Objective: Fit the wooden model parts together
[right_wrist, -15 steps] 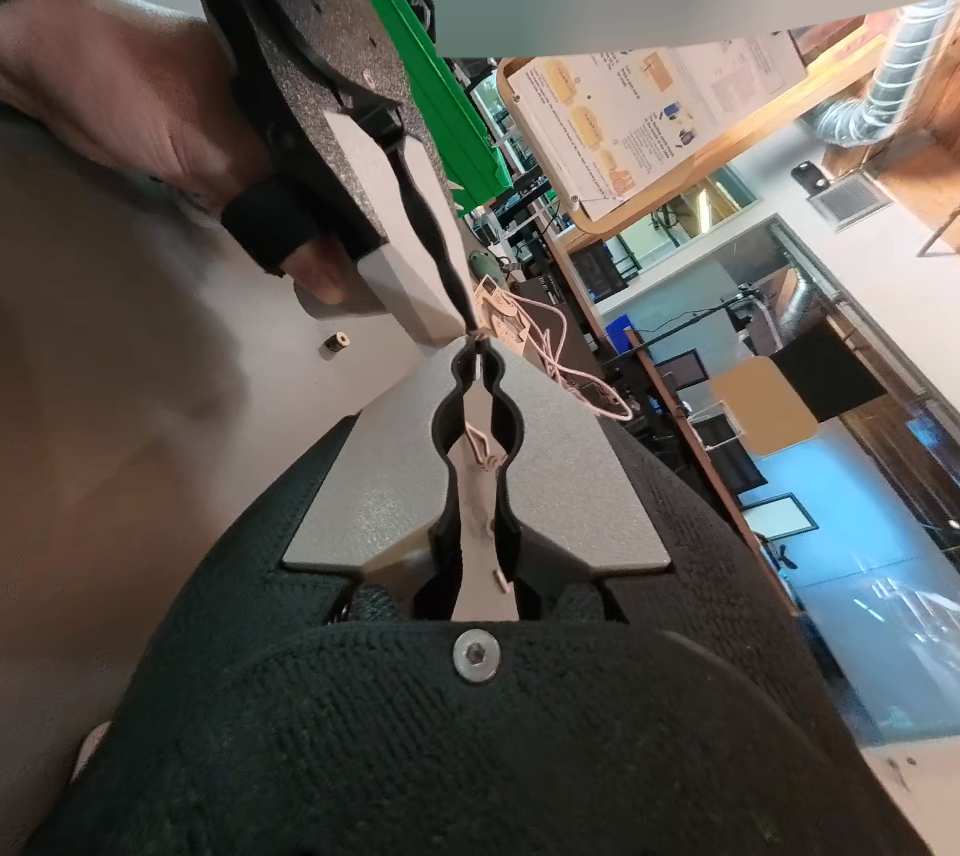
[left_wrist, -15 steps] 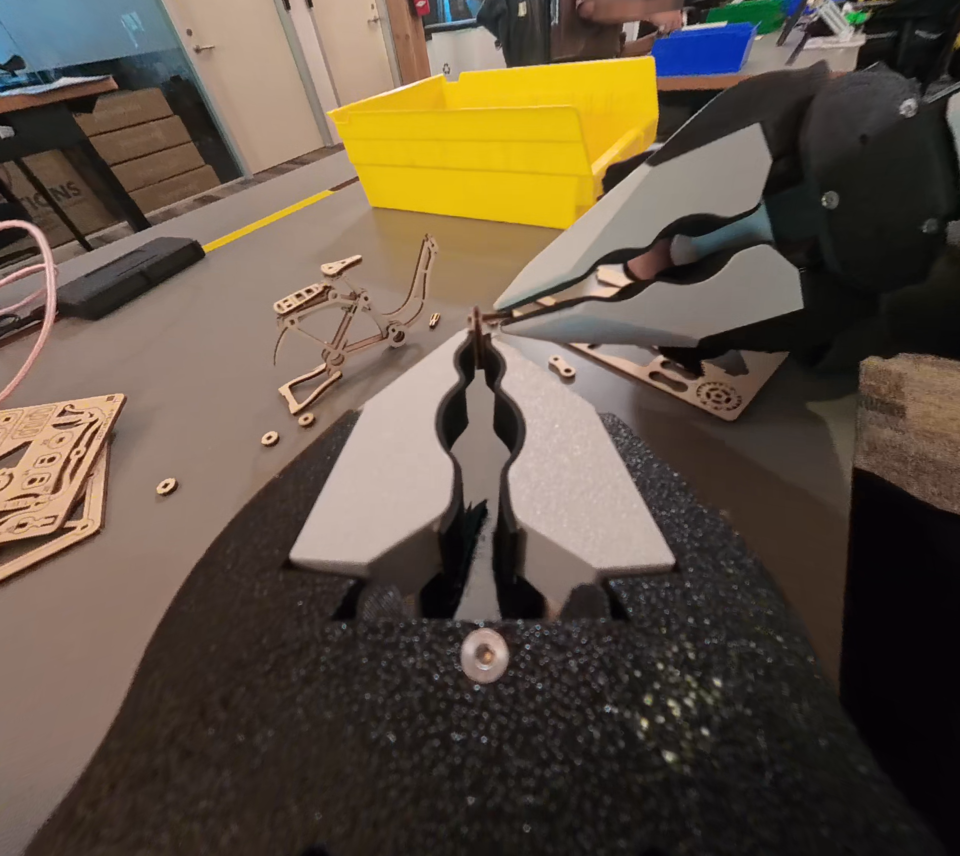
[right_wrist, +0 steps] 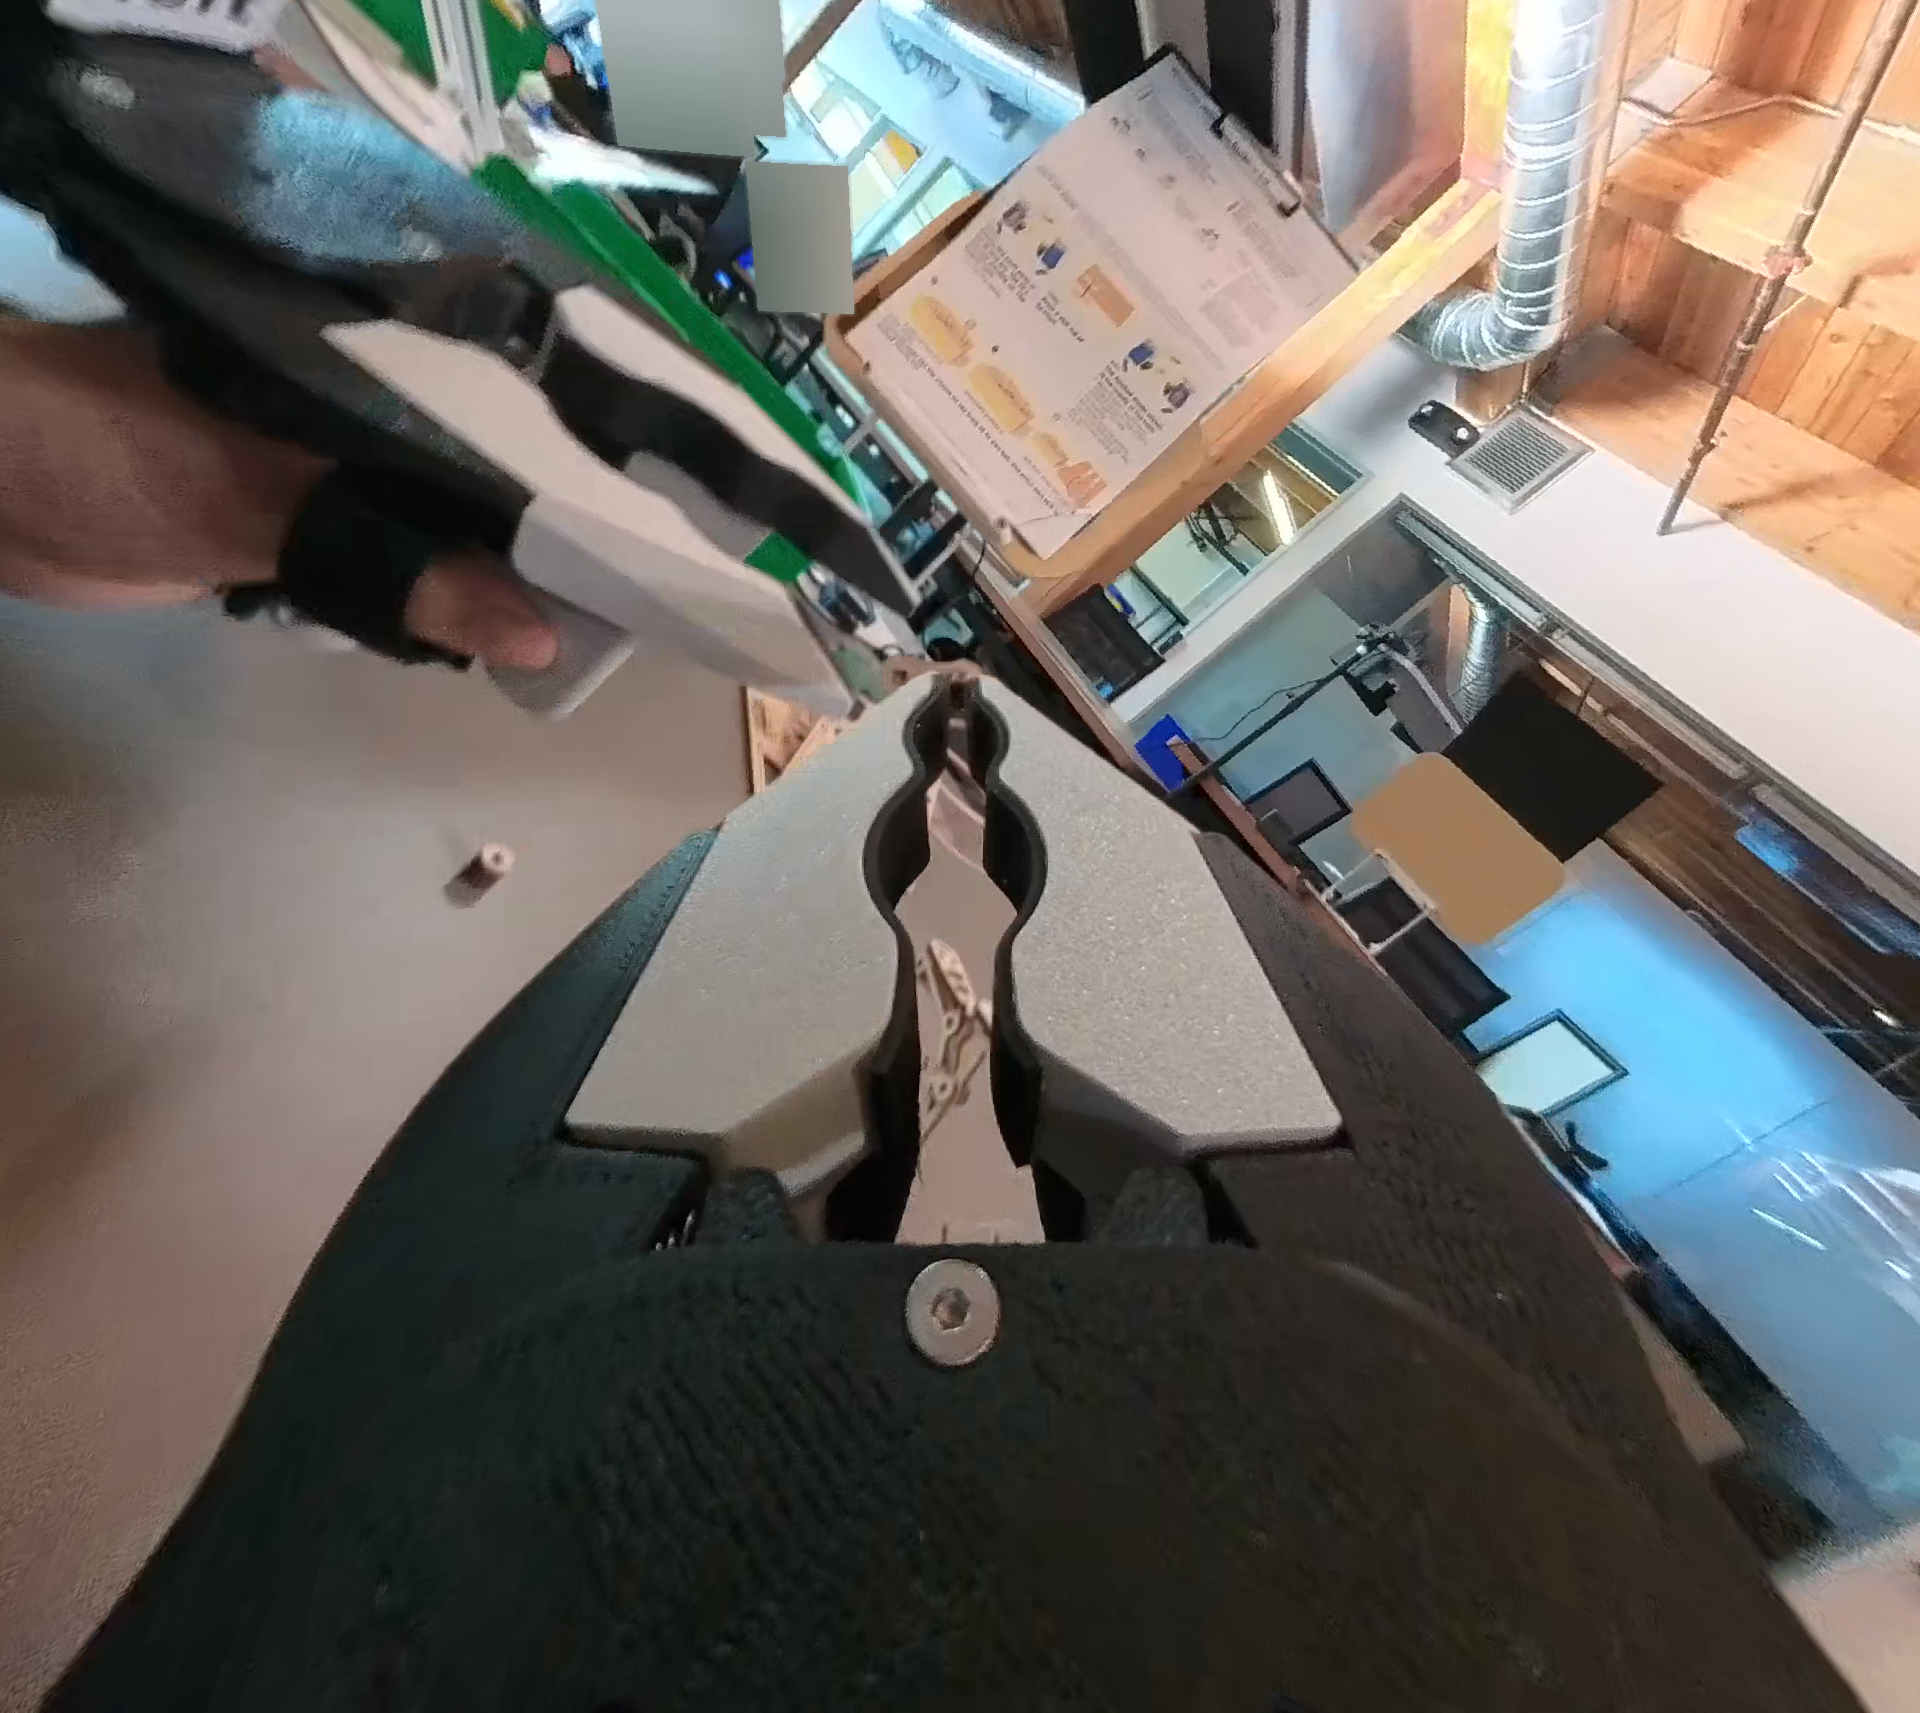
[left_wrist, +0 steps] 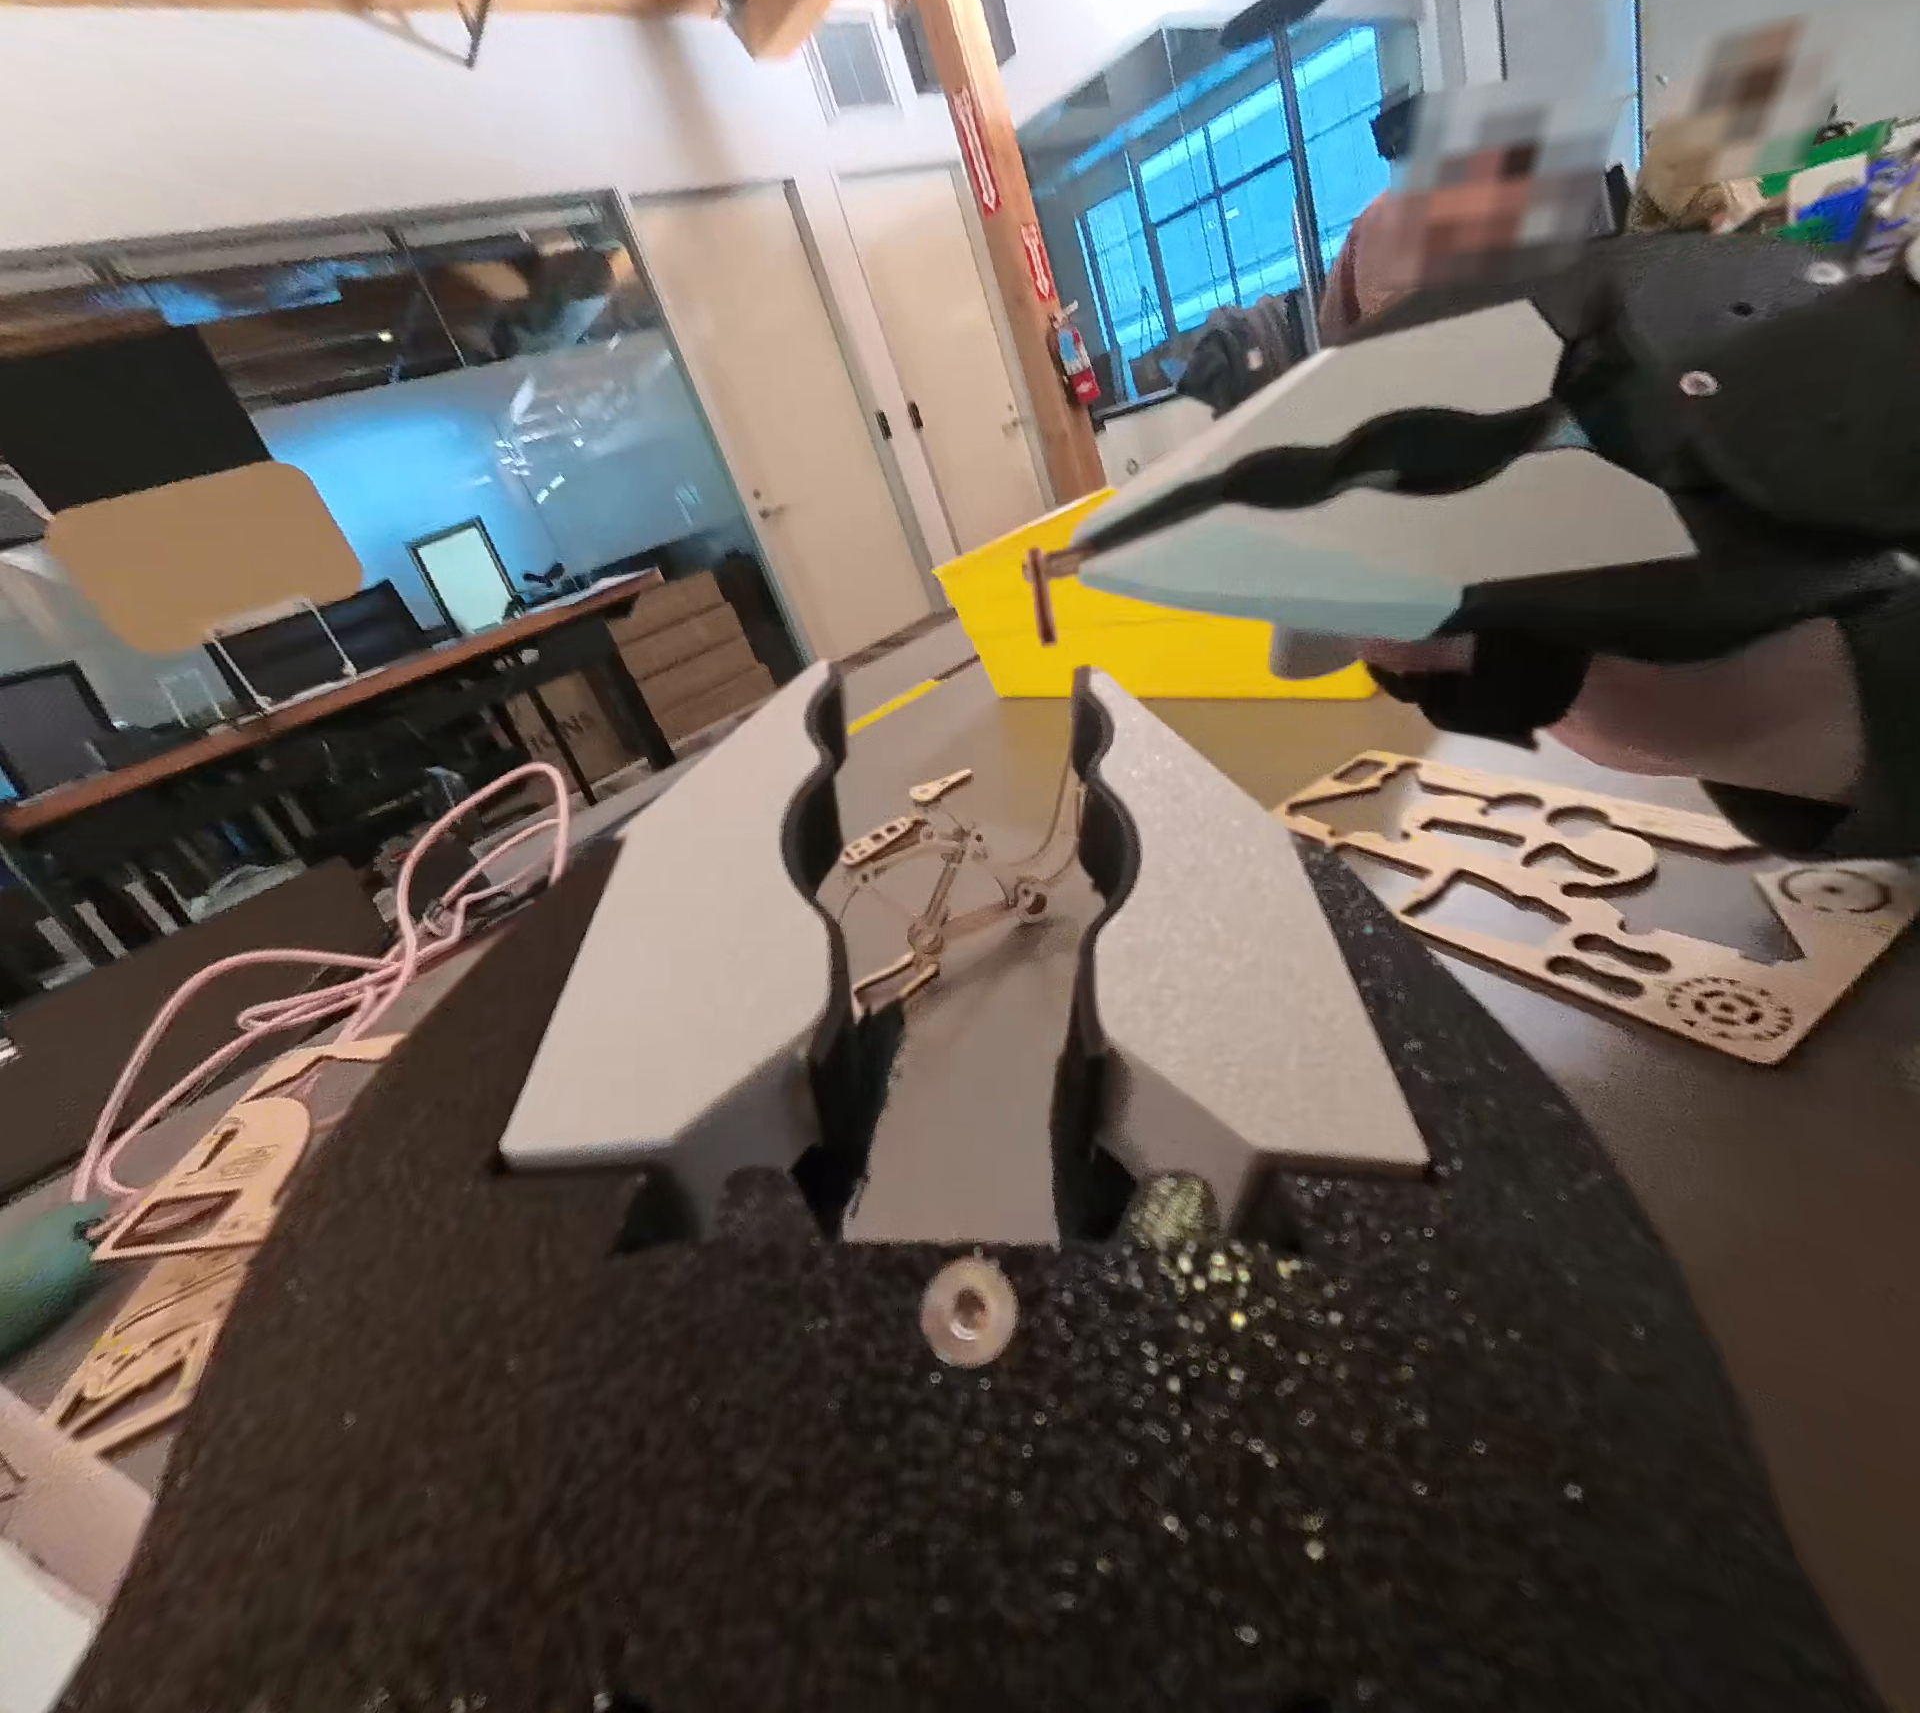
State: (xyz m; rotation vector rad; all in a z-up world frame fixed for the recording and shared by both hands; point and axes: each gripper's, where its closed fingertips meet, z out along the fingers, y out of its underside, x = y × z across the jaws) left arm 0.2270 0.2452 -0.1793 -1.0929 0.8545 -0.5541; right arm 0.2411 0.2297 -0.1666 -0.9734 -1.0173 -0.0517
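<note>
My left gripper (left_wrist: 956, 687) is open and empty, raised above the table. Between its fingers I see the partly built wooden model (left_wrist: 940, 884) lying on the grey table (left_wrist: 1195, 759). My right gripper (left_wrist: 1081, 549) comes in from the upper right and is shut on a small wooden part (left_wrist: 1039, 598), held in the air just beyond the left fingertips. In the right wrist view the right gripper (right_wrist: 951, 695) pinches that part (right_wrist: 958, 687) at its tips. The left gripper (right_wrist: 868, 640) is blurred at the upper left, with a hand behind it.
A yellow bin (left_wrist: 1049, 650) stands behind the model. A cut-out wooden sheet (left_wrist: 1558, 894) lies at the right, and more sheets (left_wrist: 208, 1175) and a pink cable (left_wrist: 416, 936) at the left. A small wooden spacer (right_wrist: 480, 868) lies loose on the table.
My left gripper has opened, let go of the small part and drawn back, tilting upward. My right gripper has stayed shut on the part and has risen off the table.
</note>
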